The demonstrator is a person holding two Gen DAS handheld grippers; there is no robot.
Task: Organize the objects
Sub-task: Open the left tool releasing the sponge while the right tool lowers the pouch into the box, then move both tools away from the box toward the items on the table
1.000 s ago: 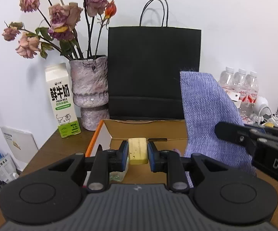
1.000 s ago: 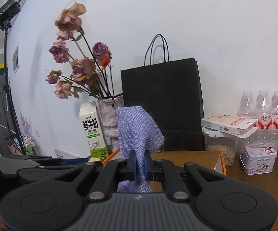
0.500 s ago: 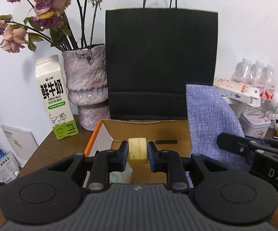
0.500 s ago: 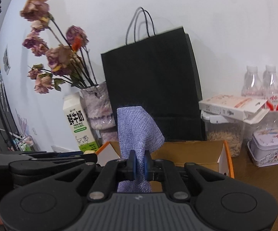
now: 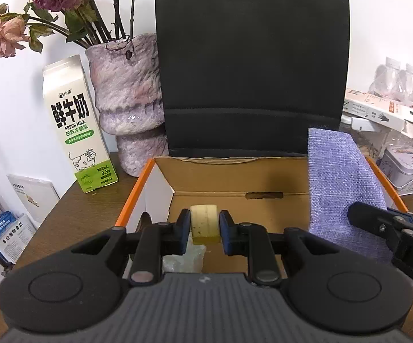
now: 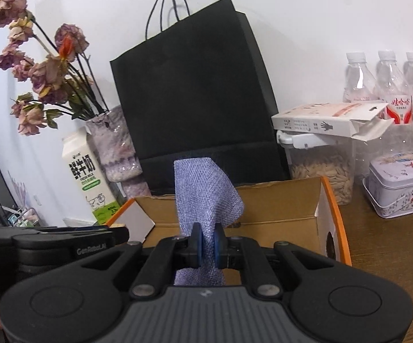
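Both grippers are loaded. The left gripper (image 5: 205, 233) is clamped on a pale yellow block (image 5: 204, 224), blue pads tight against its two sides, and it hangs over the left half of the open box (image 5: 235, 181). Under the block, down at the box's near edge, there's a crumpled bit of clear plastic (image 5: 183, 260); can't tell what it is.

The right gripper (image 6: 205, 244) is pinched shut on a purple cloth (image 6: 203, 197). The cloth sticks up above the pads in a stiff flap and a short end hangs below them. In the left wrist view the cloth (image 5: 340, 188) sits over the right side of the box, with the right gripper's black body poking in from the right edge.

The box is brown cardboard inside with orange rims and white side flaps, sitting on a brown wooden table (image 6: 392, 245).

Behind the box stands a black bag (image 5: 249, 65), touching or nearly touching its back wall. Left of the bag is a mottled vase (image 5: 126, 97) of dried roses, then a milk carton (image 5: 76, 128). Off to the right: a clear jar of seeds (image 6: 320, 168) with a flat white carton (image 6: 326, 117) on top, a small printed tin (image 6: 400, 183), and three water bottles (image 6: 389, 77) against the wall.
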